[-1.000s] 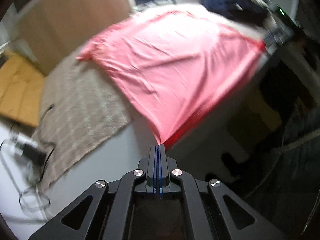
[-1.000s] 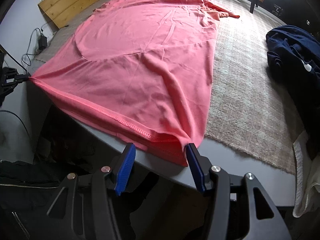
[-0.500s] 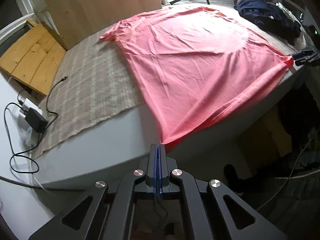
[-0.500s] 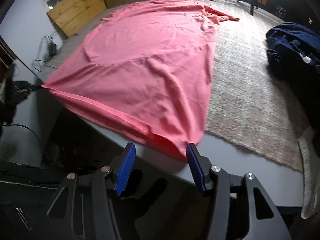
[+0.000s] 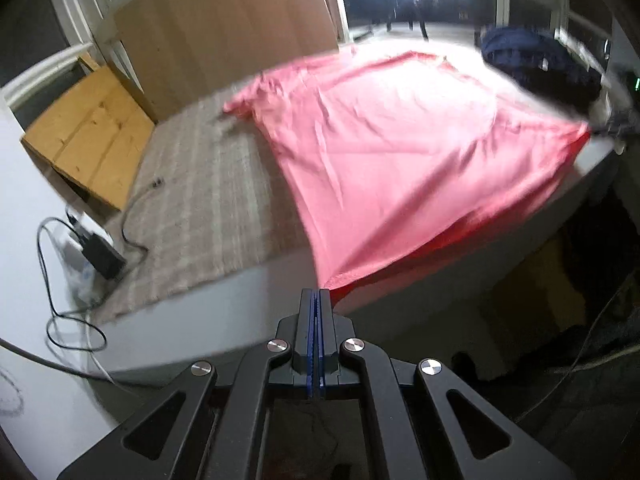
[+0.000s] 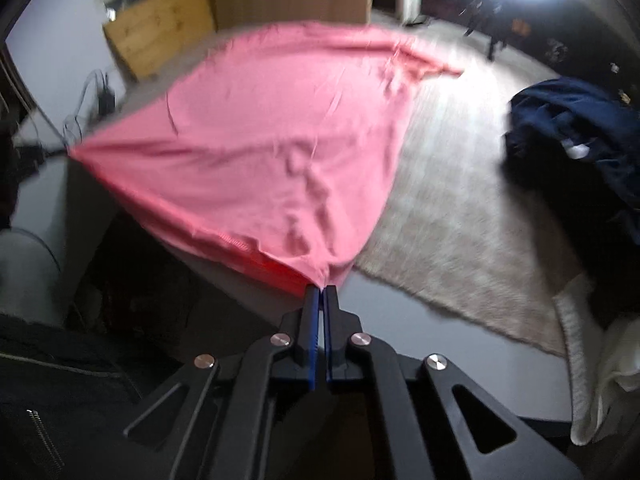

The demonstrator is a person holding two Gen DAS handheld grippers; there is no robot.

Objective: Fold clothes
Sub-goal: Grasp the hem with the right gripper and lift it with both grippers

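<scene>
Left gripper (image 5: 318,294): jaws fully closed, pinching the near hem corner of the pink garment (image 5: 400,152). The fabric fans out ahead of its tips and runs right.

Right gripper (image 6: 321,291): jaws clamped together on the other near hem corner of the same garment (image 6: 272,140), cloth bunched right at the tips.

The garment's near edge is lifted off the table edge (image 6: 400,320) and pulled taut between the two grippers; its far part lies on a beige checked rug (image 5: 208,208) ahead. Both views are motion-blurred.

Dark navy clothing pile (image 6: 580,128) sits ahead-right of the right gripper, well apart from the pink one. A charger with cable (image 5: 100,256) is on the rug edge, ahead-left of the left gripper. A wooden panel (image 5: 92,132) is further left.
</scene>
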